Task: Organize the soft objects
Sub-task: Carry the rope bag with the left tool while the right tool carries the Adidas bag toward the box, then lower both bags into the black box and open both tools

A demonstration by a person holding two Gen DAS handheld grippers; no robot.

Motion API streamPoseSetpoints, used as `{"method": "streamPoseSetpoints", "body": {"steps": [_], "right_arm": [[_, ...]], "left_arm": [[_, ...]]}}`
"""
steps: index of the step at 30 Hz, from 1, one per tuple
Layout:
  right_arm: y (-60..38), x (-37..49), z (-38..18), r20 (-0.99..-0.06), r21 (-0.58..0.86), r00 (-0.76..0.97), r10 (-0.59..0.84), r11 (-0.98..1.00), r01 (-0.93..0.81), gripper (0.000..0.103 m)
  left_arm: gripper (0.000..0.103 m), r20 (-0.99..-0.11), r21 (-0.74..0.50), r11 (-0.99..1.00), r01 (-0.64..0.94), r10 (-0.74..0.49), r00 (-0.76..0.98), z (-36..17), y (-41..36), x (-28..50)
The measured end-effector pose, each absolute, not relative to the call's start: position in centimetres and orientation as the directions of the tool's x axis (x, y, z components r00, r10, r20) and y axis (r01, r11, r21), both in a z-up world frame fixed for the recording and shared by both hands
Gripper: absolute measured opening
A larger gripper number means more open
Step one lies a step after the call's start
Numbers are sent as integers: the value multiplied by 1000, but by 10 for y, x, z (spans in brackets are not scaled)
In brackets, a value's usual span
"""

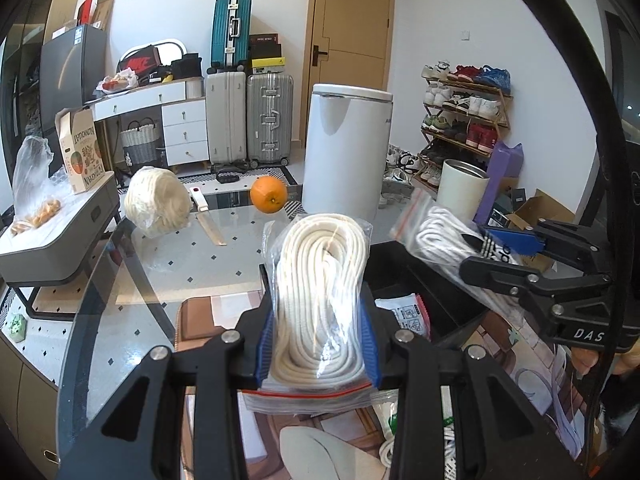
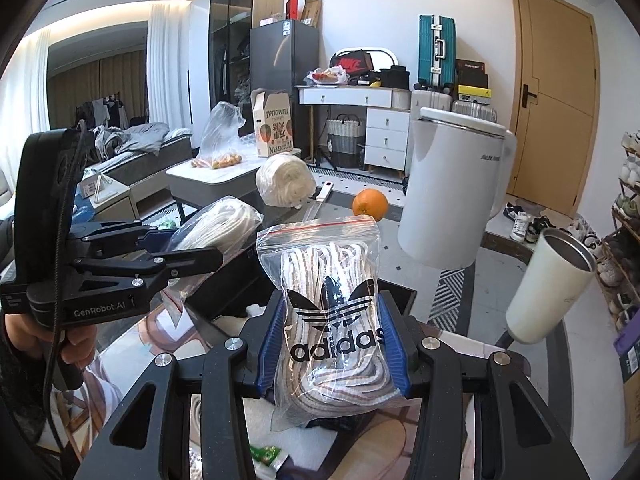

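Left wrist view: my left gripper (image 1: 318,350) has its fingers (image 1: 267,344) closed on a zip bag of cream rope (image 1: 320,300), the blue pads pressing both sides of the coil low in the bag. The bag stands upright between the fingers, its red seal strip at the 6 o'clock end. At 3 o'clock, my right gripper (image 1: 496,250) holds a second zip bag of laces (image 1: 444,236), tilted toward 10 o'clock. Just beyond both bags sits an open black box (image 1: 404,272) on the glass tabletop (image 1: 168,264). At 10 o'clock on the tabletop rests a ball of cream yarn (image 1: 158,202) in clear wrap, with a knife (image 1: 208,216) just beside it and an orange (image 1: 269,195) at 12 o'clock. A white bin (image 1: 344,148) stands beyond the orange, and a white tumbler (image 1: 462,186) at 2 o'clock.

Right wrist view: my right gripper (image 2: 334,346) has its fingers (image 2: 394,344) clamped on the zip bag of laces (image 2: 332,308), printed with an adidas logo, upright with its red seal at 12 o'clock. At 9 o'clock, my left gripper (image 2: 192,248) holds the zip bag of cream rope (image 2: 218,224). The black box (image 2: 396,292) lies just behind the bag of laces. The ball of cream yarn (image 2: 285,180) sits at 12 o'clock, the orange (image 2: 370,205) near it, the white tumbler (image 2: 550,280) at 3 o'clock.
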State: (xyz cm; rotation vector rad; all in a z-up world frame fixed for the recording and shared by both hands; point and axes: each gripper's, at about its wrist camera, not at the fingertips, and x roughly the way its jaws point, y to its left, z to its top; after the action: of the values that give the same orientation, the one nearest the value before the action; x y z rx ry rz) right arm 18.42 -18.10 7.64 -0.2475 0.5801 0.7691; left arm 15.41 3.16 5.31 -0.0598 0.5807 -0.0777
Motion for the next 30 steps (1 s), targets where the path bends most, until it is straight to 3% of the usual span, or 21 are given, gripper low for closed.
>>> {"method": "streamPoseSetpoints", "body": {"steps": [30], "right_arm": [[-137,228,41,-718,-112,405,566,480,-870,45]], "left_arm": [[35,-569,-53,995,84,-99,816,43,33,174]]}}
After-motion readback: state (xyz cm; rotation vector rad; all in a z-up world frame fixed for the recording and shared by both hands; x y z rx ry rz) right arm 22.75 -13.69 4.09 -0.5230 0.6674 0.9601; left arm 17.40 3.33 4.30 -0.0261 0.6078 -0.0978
